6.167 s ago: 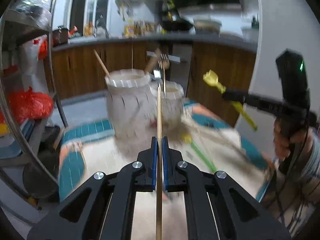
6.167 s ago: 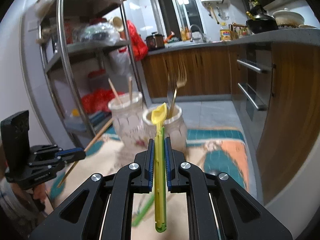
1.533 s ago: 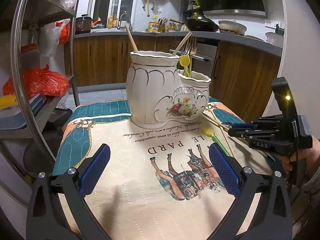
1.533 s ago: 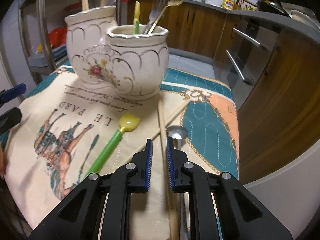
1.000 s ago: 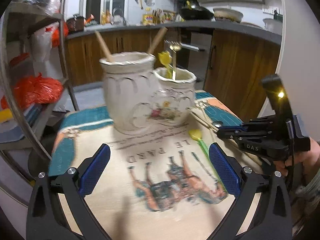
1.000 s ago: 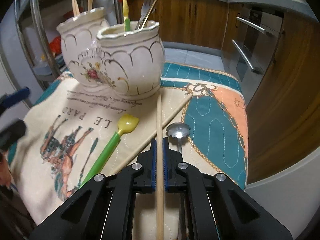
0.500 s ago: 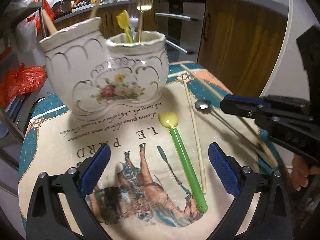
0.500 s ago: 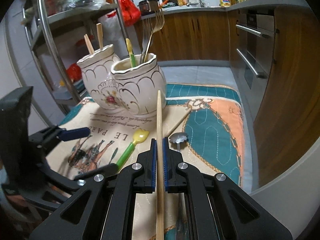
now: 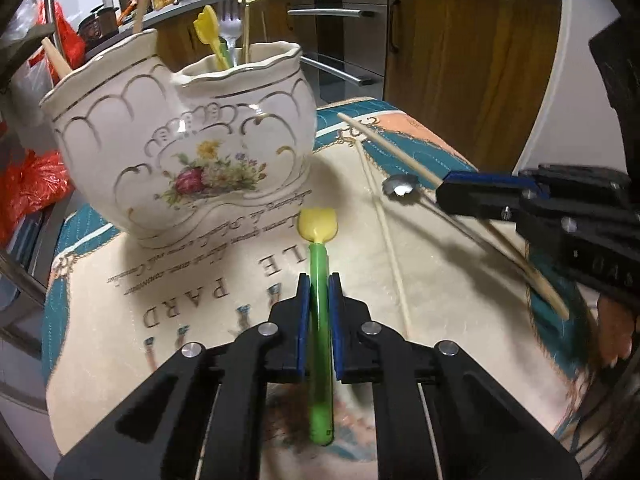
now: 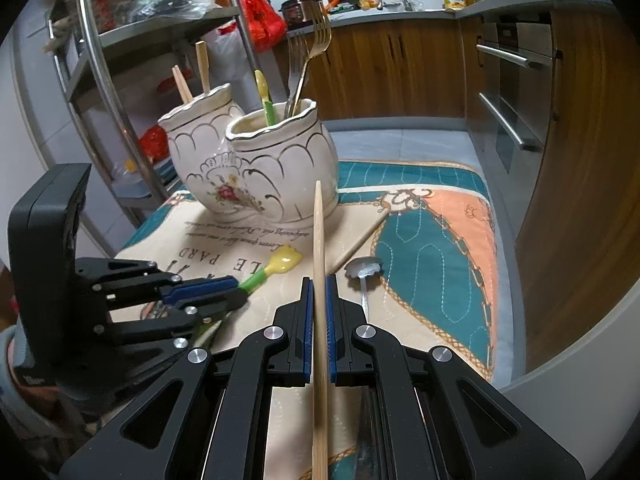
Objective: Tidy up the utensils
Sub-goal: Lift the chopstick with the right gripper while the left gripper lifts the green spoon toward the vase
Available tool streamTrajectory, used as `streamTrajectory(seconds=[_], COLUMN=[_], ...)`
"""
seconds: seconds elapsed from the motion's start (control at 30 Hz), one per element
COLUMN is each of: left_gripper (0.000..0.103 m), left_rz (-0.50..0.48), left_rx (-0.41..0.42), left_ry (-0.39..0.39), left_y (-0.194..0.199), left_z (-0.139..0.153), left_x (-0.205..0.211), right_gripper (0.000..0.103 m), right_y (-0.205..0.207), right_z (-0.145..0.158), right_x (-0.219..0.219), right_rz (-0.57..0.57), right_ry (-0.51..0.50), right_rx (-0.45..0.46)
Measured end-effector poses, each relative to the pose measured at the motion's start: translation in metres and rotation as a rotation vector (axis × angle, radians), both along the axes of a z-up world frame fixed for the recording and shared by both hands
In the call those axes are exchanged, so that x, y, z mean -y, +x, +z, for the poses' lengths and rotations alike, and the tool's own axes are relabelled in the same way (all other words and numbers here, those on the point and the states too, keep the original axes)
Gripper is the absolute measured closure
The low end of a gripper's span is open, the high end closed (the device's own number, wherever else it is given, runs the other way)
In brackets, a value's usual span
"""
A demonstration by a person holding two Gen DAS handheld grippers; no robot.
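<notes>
The left gripper (image 9: 319,294) has just closed on the green-handled spoon (image 9: 319,312), which lies on the cloth (image 9: 192,320) in front of the ceramic holder (image 9: 180,152). The right gripper (image 10: 319,298) clamps a wooden chopstick (image 10: 319,264), tip toward the holder

The cream printed cloth mat (image 9: 132,280) under the white floral ceramic holder (image 9: 180,152) bears large dark letters "LE PARD" — seen upside down in both views — with a line of small cursive script above them, too fine to read.
</notes>
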State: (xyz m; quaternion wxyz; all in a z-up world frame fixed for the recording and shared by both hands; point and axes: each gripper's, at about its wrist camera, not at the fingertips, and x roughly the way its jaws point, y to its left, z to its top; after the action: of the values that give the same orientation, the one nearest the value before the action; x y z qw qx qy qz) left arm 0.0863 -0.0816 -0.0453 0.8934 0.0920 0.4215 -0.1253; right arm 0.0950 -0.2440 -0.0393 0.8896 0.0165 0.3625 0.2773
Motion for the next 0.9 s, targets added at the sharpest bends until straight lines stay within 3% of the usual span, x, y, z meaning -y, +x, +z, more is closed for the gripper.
streamTrajectory(seconds=[0.27,0.33,0.4,0.43,0.63,0.73,0.9], left_gripper=[0.093,0.085,0.063,0.061,0.064,0.091,0.094], left_rz=[-0.027,-0.022,-0.010,-0.006,-0.003,-0.028,-0.048], left_rx=[-0.043,-0.055,-0.042,-0.033,-0.016,-0.001,0.031], left_ry=[-0.008,-0.022,-0.036,-0.039,-0.019,-0.011,-0.036], left_y=[-0.018,-0.022,-0.024,-0.024,-0.010,-0.012,-0.019], left_z=[0.003,0.003,0.004,0.005,-0.005,-0.002,0.004], left_x=[-0.036,-0.043,-0.047,-0.047,-0.031,-0.027,-0.039], right_gripper=[0.096,0.096,0.096,0.096,0.096,0.096,0.096], right_y=[-0.004,-0.005,-0.005,-0.005,-0.013,-0.023,-0.039], right_z=[0.003,0.005,0.006,0.007,0.014,0.023,0.039], right_x=[-0.001,-0.002,-0.003,-0.003,-0.006,-0.005,-0.005], right_rz=[0.017,0.023,0.024,0.022,0.014,0.012,0.023], right_ry=[0.021,0.028,0.030,0.032,0.042,0.066,0.117], right_rx=[0.020,0.027,0.032,0.037,0.074,0.123,0.208])
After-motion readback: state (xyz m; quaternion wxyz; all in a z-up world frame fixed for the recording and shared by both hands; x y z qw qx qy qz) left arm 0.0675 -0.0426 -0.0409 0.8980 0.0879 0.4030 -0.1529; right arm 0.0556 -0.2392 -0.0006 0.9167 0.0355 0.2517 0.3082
